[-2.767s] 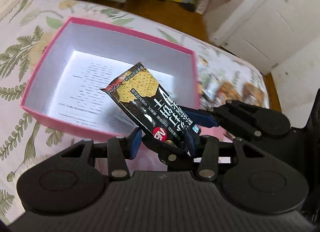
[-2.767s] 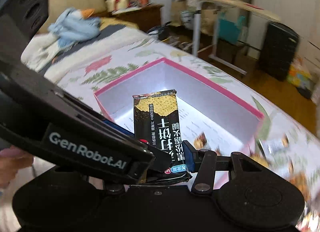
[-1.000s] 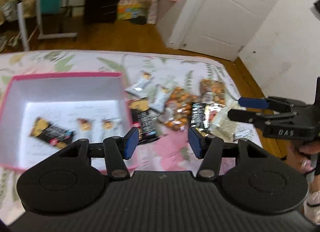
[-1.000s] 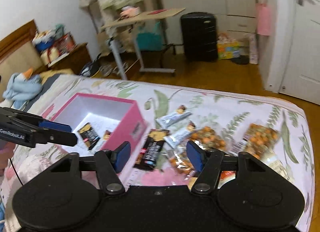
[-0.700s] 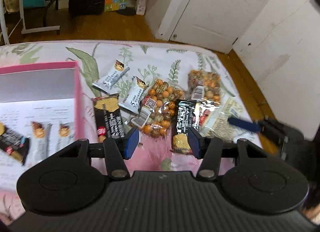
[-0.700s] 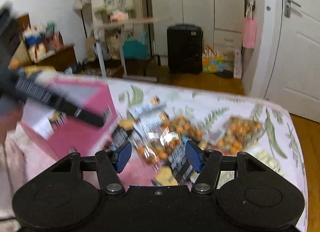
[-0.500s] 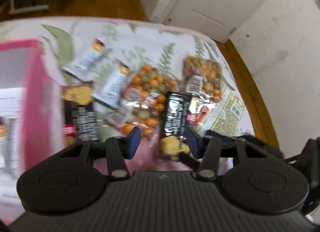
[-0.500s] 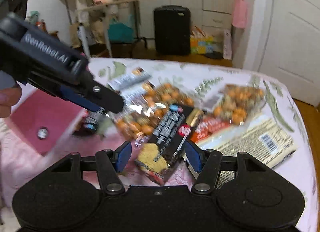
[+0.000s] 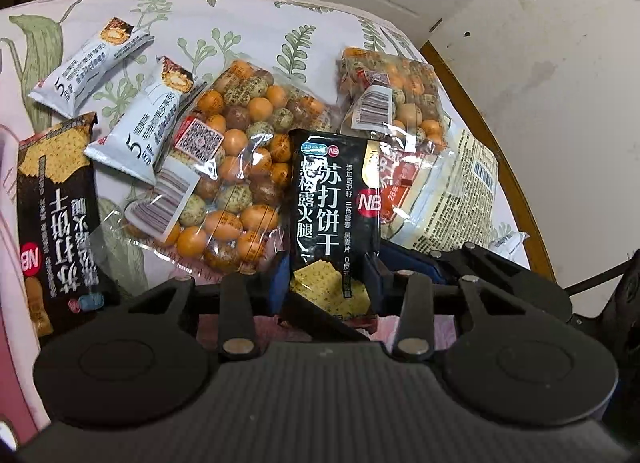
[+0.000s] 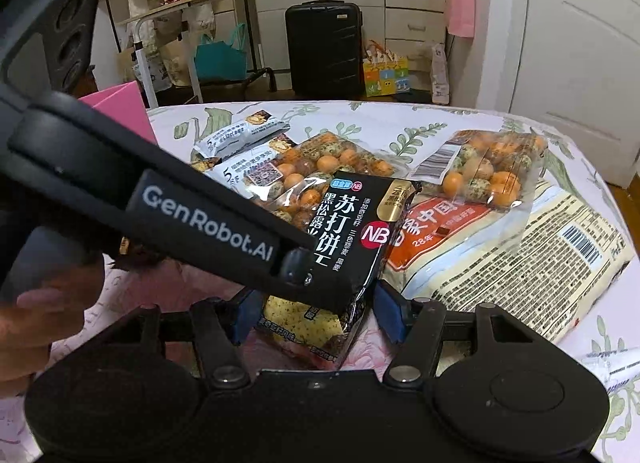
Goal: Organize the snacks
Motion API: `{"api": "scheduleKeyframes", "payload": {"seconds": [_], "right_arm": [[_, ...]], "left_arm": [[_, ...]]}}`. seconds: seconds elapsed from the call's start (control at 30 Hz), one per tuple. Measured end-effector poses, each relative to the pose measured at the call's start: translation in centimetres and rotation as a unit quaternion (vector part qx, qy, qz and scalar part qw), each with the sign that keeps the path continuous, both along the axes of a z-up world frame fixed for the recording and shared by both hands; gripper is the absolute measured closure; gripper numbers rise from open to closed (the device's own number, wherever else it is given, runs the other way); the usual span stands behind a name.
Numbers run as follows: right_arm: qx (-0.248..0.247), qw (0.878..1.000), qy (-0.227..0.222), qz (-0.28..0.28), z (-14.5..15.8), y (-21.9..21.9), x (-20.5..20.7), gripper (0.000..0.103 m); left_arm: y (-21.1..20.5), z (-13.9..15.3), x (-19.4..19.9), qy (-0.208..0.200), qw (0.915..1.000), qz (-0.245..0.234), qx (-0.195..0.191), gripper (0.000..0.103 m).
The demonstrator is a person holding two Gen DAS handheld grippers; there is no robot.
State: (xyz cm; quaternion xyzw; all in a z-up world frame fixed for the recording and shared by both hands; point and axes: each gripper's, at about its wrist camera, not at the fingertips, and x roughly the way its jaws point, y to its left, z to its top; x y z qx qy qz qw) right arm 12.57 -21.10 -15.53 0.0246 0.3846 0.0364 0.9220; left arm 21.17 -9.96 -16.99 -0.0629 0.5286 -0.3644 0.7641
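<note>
left gripper (image 9: 325, 283) closing | black cracker pack (image 9: 334, 207) between jaws

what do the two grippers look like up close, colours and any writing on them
Both are matte black plastic with blue pads on the fingertips, silver pivot screws and round raised discs on a ribbed body. The left gripper carries white "GenRobot.AI" lettering along its side in the right wrist view. The right gripper looks the same; no sleeve shows.

Bed (image 9: 248, 19) with leaf-print cover, two white snack bars (image 9: 90, 63) and a black cracker pack (image 9: 56, 219) along its left side, pink box (image 10: 120, 113) beyond, pale printed bag (image 9: 452, 199) near the right edge
</note>
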Motion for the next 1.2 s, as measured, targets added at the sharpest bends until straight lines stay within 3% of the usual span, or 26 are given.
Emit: {"api": "scheduleKeyframes", "payload": {"seconds": [0.27, 0.5, 0.7, 1.2], "right_arm": [[0.023, 0.999, 0.034, 0.009, 0.0, 0.5, -0.6, 0.031], [0.014, 0.999, 0.033, 0.017, -0.3, 1.4, -0.8, 0.029], [0.02, 0.999, 0.034, 0.026, 0.4, 1.6, -1.7, 0.035], [-0.015, 0.998, 0.037, 0.051, 5.3, 4.0, -5.6, 0.036]], "left_arm": [[0.2, 0.7, -1.3, 0.01, 0.9987, -0.019, 0.045, 0.06], [0.6, 1.7, -1.4, 0.032, 0.999, -0.017, 0.025, 0.06], [0.1, 3.1, -3.1, 0.001, 0.9981, -0.029, 0.054, 0.06], [2.1, 7.7, -7.5, -0.005, 0.9975, -0.03, 0.063, 0.06]]}}
